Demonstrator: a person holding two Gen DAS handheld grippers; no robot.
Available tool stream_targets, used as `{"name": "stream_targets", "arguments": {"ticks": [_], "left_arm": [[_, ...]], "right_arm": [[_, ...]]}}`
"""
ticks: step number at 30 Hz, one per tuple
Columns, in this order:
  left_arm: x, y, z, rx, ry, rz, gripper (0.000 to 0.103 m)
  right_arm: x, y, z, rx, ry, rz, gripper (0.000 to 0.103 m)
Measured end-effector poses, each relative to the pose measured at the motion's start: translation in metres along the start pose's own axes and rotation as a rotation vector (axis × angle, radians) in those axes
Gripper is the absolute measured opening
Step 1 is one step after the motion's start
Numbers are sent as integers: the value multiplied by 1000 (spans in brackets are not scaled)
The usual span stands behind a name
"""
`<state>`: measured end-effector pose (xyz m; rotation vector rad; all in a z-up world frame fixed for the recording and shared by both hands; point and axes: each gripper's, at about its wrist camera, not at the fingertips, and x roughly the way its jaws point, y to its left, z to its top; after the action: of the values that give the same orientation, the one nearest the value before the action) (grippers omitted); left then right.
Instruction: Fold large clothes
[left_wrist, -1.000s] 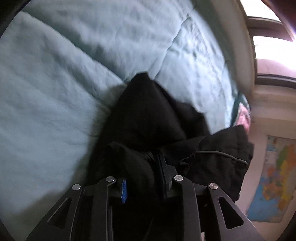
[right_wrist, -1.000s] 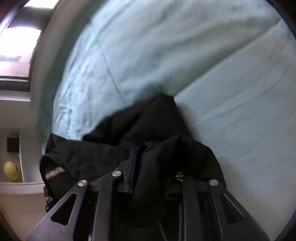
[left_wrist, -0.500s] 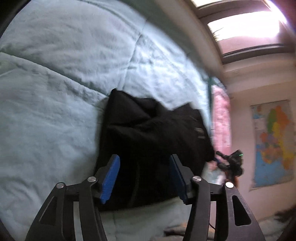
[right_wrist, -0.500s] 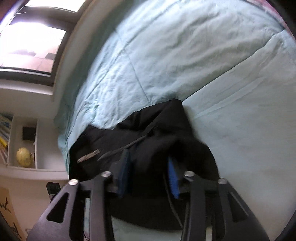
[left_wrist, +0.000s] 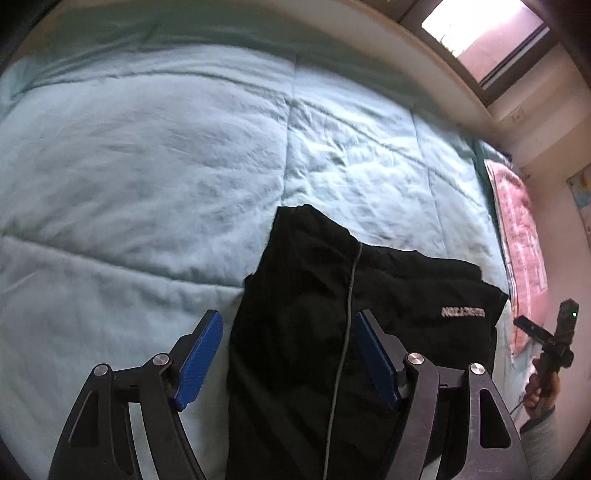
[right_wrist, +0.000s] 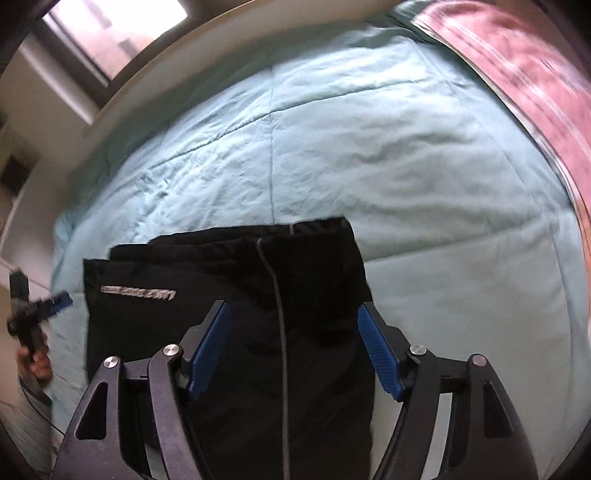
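**Black clothes lie folded on the bed, both grippers let go**

The black garment (left_wrist: 332, 332) lies flat on the light blue quilt (left_wrist: 147, 166). It looks folded into a neat block with straight edges. In the left wrist view it fills the space from the middle down to 6 o'clock, and one corner pokes up toward 12 o'clock. A thin grey line (left_wrist: 343, 332) runs down the cloth. Small white letters (left_wrist: 462, 312) sit on the cloth at about 3 o'clock. They are too blurry to read.

The left gripper (left_wrist: 290, 358) has its jaws spread wide. Nothing is between them. The blue pads (left_wrist: 199, 354) are up above the cloth and do not seem to touch it. One pad is over the quilt at 7 o'clock and the other is over the black cloth at 5 o'clock.

The right gripper (right_wrist: 293, 349) is spread wide too, and it holds nothing. In its view the black garment (right_wrist: 303, 295) sits from the middle down to 6 o'clock, with the white letters (right_wrist: 137, 293) at 9 o'clock.

A pink blanket (right_wrist: 535, 74) lies along the quilt's (right_wrist: 406, 147) edge at about 2 o'clock in the right wrist view. A bright window (left_wrist: 480, 33) is at 1 o'clock in the left wrist view.

Each camera also sees the other gripper, small, at the side edge of its view.
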<state>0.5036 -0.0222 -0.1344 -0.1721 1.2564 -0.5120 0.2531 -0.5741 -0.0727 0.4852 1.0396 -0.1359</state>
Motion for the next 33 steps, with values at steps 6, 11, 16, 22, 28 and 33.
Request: {"name": "stream_targets", "arguments": {"ticks": [6, 11, 16, 22, 28, 33], "left_arm": [[38, 18, 22, -7, 64, -8, 75], [67, 26, 32, -28, 123, -56, 75], [70, 20, 31, -37, 101, -147, 59], [13, 4, 22, -33, -40, -87, 14], [-34, -20, 48, -3, -200, -31, 11], [34, 8, 62, -103, -100, 85, 11]], "right_arm": [[57, -26, 26, 0, 56, 45, 75], [103, -38, 36, 16, 131, 63, 75], [103, -36, 35, 9, 83, 56, 29], [40, -16, 32, -25, -78, -12, 15], [0, 30, 72, -173, -205, -96, 11], [67, 27, 96, -145, -116, -145, 11]]}}
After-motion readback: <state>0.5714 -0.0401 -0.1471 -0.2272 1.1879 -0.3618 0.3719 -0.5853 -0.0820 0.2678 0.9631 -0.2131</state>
